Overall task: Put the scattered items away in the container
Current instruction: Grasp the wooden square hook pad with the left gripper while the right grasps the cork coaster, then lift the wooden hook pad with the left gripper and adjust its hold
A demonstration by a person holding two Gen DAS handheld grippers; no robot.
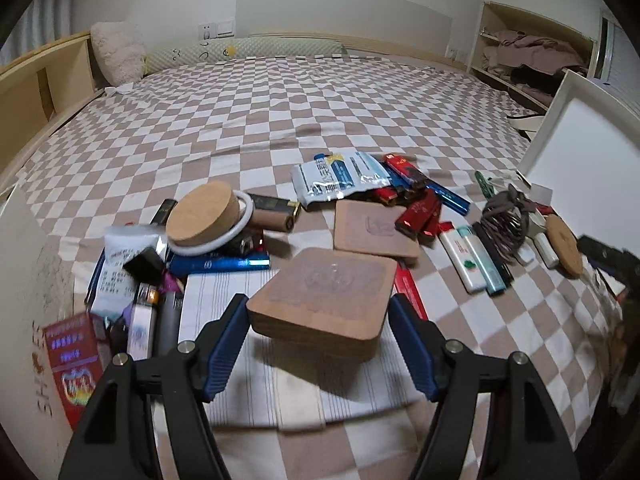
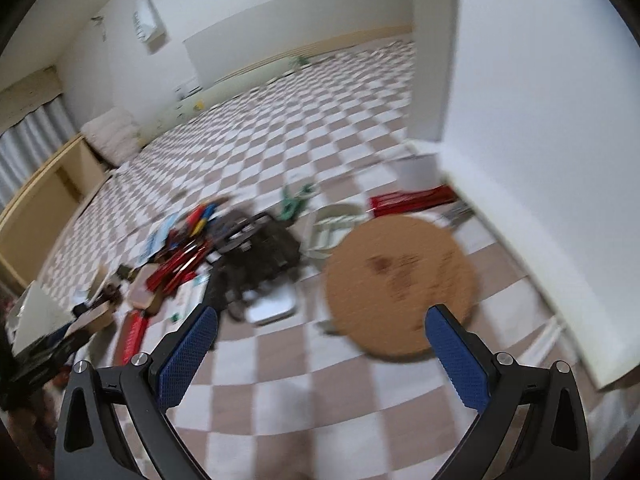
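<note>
My left gripper (image 1: 316, 304) is shut on a stack of square cork coasters (image 1: 324, 288), its blue pads on the stack's left and right edges, holding it just above the checkered bedspread (image 1: 280, 112). A second square coaster (image 1: 374, 232) lies behind it. My right gripper (image 2: 323, 312) is open; a round cork coaster (image 2: 400, 284) lies blurred just beyond its fingertips, behind the right finger (image 2: 452, 352). A white open box (image 2: 540, 120) stands at the right, also seen as the white box (image 1: 576, 136) in the left wrist view.
Scattered on the bed: a cork lid with a white ring (image 1: 204, 216), blue pen (image 1: 220, 262), red and blue sticks (image 1: 420, 208), a foil packet (image 1: 340, 176), white lighters (image 1: 464, 256), hair ties (image 1: 504, 220), a red packet (image 1: 72, 364). A white "SHOES" box (image 1: 28, 280) stands at the left.
</note>
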